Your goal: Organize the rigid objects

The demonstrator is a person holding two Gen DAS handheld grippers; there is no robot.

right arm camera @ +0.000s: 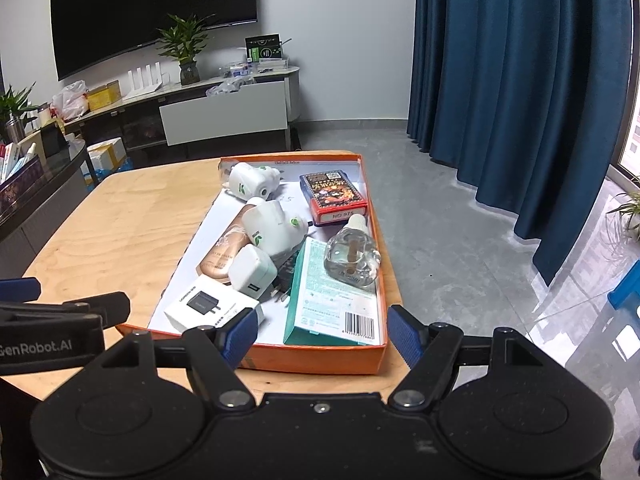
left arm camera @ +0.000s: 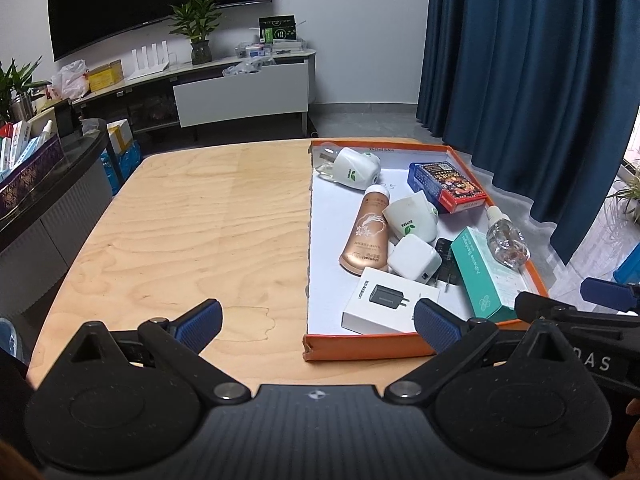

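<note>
Both grippers, left (left arm camera: 318,322) and right (right arm camera: 320,330), fingers spread, empty, near the orange tray (right arm camera: 312,360); glass refill bottle (right arm camera: 352,258) looks slick, fragile, best pinched across its neck

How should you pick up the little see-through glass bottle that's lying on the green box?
Probably by its fat body. The small clear glass bottle lies tilted on the teal-green cardboard box, white cap toward the far end of the orange cardboard tray. Come down from above with the open right gripper, its fingers at the rounded body's two sides; the narrow neck looks too slippery and small.
</note>
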